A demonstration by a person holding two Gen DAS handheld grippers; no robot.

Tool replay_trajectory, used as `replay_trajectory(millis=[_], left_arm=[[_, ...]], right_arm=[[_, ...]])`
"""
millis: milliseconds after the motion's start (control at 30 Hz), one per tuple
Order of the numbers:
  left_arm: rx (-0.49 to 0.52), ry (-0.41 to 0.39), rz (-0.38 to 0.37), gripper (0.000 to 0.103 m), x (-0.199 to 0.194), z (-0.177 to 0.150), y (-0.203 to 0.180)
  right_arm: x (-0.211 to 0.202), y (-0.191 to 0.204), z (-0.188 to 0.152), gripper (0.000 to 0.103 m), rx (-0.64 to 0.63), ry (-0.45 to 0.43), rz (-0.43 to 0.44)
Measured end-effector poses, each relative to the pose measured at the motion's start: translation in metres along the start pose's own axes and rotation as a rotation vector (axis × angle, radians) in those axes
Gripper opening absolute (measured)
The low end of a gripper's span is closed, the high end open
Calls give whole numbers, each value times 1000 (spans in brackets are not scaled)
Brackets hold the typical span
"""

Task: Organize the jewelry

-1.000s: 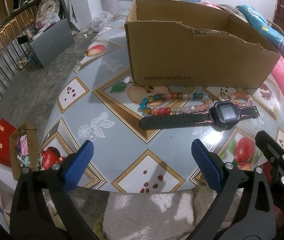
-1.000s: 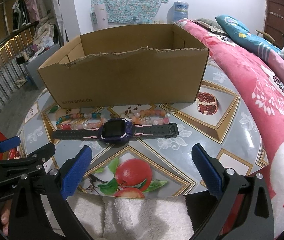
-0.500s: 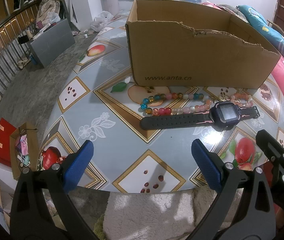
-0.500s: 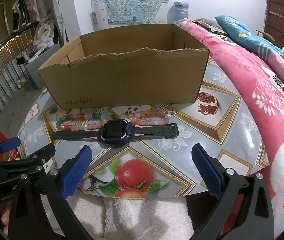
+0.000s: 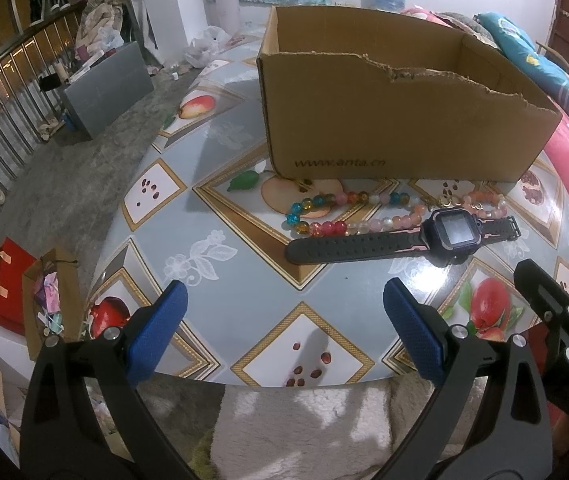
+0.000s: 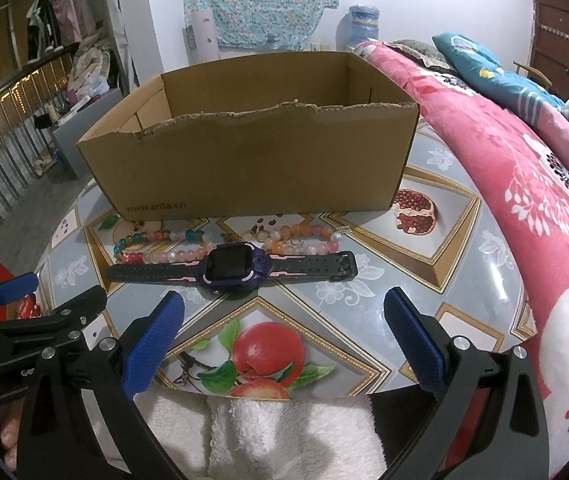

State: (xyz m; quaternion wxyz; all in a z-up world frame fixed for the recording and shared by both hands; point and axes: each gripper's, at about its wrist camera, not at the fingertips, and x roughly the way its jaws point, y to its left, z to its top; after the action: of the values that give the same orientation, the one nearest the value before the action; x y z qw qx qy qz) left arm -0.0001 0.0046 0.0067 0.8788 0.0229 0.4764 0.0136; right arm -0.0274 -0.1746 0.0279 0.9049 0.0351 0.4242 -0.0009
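Jewelry lies in a row on the fruit-patterned table [image 5: 188, 216], just in front of the cardboard box [image 6: 252, 168] and outside it: a multicolour bead bracelet [image 5: 336, 214] to the left, a pink-orange bead bracelet [image 6: 304, 236] to the right, and a dark watch [image 6: 232, 268] laid flat nearest the grippers, strap stretched left to right. Watch face touches or overlaps the near beads; exact contact not resolvable. A few small gold-coloured pieces [image 6: 258, 234] sit between the two bracelets, too small to identify. Box is open-topped, near wall torn ragged along its upper edge, "www.anta.cn" printed low on the front. Visible inner walls bare; box floor hidden by the near wall, so contents cannot be determined. Left gripper [image 5: 284, 308] hovers over the near table edge, blue pads wide apart, holding nothing. Right gripper [image 6: 284, 316] likewise spread and unloaded, short of the watch. A white fleecy cloth [image 6: 284, 432] lies below the table edge.
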Motion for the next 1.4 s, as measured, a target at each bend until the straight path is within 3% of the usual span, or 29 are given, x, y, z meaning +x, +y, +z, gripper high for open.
replay_trajectory(millis=[1000, 1233, 1400], left_arm=[[-4, -37, 11, 95, -13, 0, 3], [5, -51, -11, 95, -11, 0, 7], [41, -98, -87, 95, -7, -5, 12]], right_arm=[[-9, 0, 1, 98, -9, -24, -19], [-12, -9, 4, 98, -20, -71, -83], [-22, -17, 4, 98, -68, -170, -95]])
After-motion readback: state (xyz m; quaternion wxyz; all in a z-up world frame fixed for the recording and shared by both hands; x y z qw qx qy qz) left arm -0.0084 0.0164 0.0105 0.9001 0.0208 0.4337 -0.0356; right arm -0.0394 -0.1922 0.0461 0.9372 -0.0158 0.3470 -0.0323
